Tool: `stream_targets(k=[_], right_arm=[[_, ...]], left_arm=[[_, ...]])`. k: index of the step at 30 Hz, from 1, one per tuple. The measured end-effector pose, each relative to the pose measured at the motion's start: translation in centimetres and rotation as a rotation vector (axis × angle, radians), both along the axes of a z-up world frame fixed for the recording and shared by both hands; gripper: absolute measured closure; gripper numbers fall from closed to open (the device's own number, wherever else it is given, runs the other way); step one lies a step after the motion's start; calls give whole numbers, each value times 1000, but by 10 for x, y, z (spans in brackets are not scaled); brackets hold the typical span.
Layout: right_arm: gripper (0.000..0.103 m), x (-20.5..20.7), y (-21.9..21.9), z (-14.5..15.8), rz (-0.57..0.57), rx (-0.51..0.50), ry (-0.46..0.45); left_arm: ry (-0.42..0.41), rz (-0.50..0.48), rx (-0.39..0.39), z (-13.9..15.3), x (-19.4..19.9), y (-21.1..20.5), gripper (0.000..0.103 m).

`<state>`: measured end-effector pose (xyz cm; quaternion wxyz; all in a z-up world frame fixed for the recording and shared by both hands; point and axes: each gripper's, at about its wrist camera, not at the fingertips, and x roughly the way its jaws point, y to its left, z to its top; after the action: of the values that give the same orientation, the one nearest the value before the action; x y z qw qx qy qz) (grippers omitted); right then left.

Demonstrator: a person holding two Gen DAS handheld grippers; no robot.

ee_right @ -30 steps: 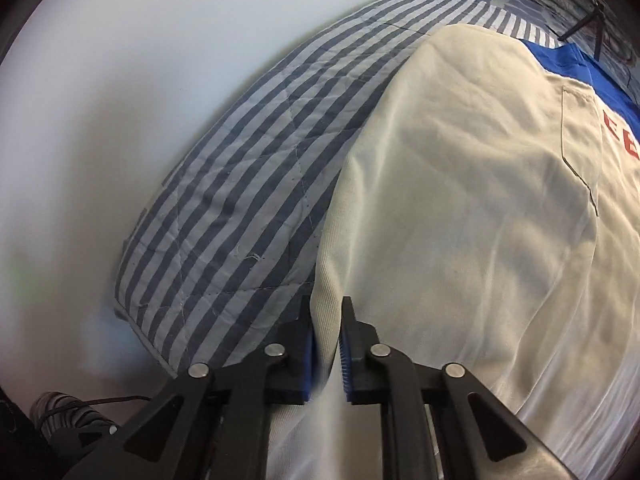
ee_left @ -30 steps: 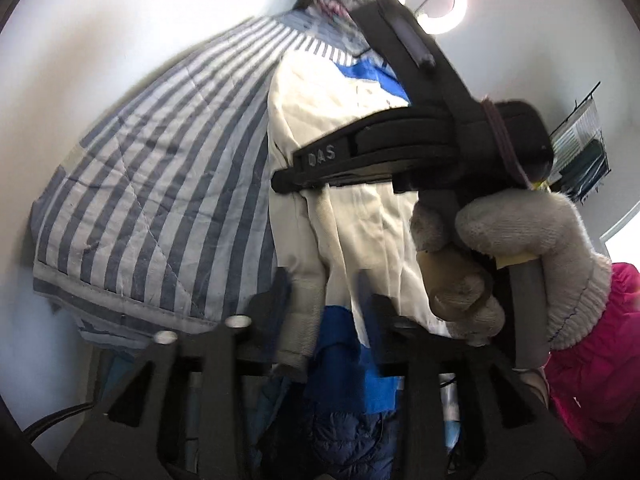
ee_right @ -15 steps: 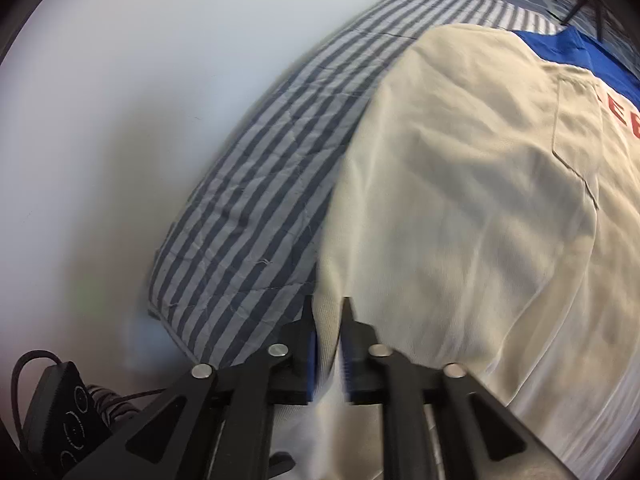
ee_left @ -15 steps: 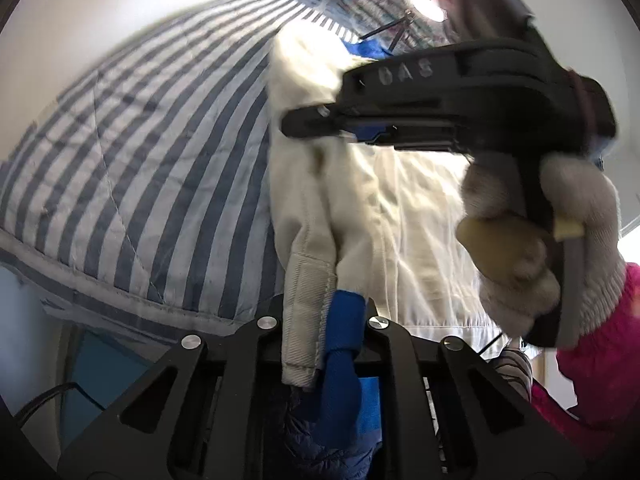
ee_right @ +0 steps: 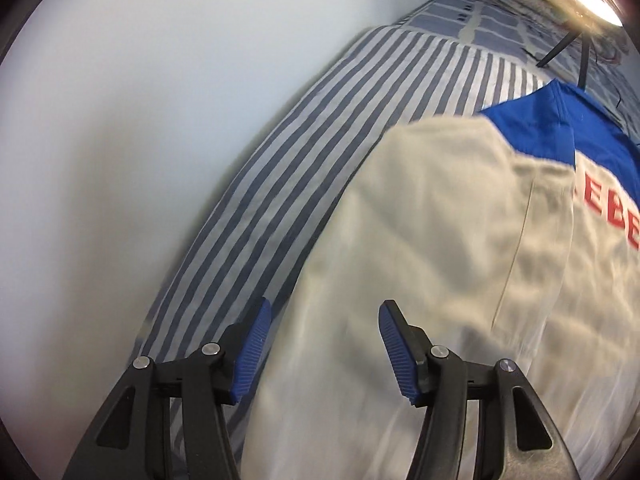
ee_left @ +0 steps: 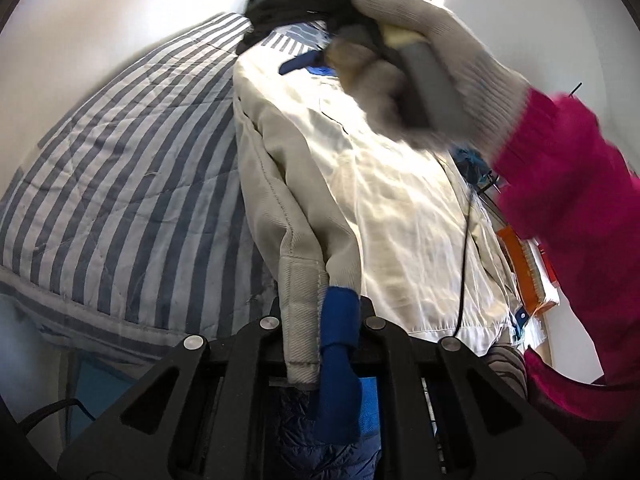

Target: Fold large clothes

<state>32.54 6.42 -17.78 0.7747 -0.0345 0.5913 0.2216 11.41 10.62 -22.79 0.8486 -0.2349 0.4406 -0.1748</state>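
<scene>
Cream jacket (ee_left: pixel 400 200) with blue yoke, spread across striped quilt (ee_left: pixel 120 184) beside pale wall (ee_right: pixel 120 120).
Left gripper (ee_left: pixel 320 320) clamped on cream cuff (ee_left: pixel 302 312) and blue fold at jacket's near end; right gripper (ee_right: pixel 324 344), jaws just opened wide, poised over cream cloth with nothing pinched, seemingly clear of it; gloved hand (ee_left: pixel 432 72), pink sleeve (ee_left: pixel 568 184), blurred above.

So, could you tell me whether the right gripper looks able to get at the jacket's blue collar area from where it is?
Probably yes: the right gripper is open and empty over the cream jacket, and nothing lies between it and the blue collar area.
</scene>
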Motion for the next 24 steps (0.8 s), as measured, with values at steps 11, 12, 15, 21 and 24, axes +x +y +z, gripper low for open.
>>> stream_targets(k=[11, 12, 15, 21, 24], right_arm=[[44, 52, 43, -42, -41, -149, -14], [44, 53, 46, -45, -38, -168, -16], [44, 53, 51, -54, -17, -211, -7], [92, 51, 42, -58, 29, -272, -29], [101, 56, 21, -47, -6, -180, -19]], left_arm=[[-19, -40, -1, 7, 5, -13, 94], [-19, -40, -1, 7, 6, -14, 94], [-18, -41, -3, 8, 7, -14, 95], [-39, -48, 31, 17, 4, -26, 95], [-55, -66, 57, 22, 3, -38, 95]])
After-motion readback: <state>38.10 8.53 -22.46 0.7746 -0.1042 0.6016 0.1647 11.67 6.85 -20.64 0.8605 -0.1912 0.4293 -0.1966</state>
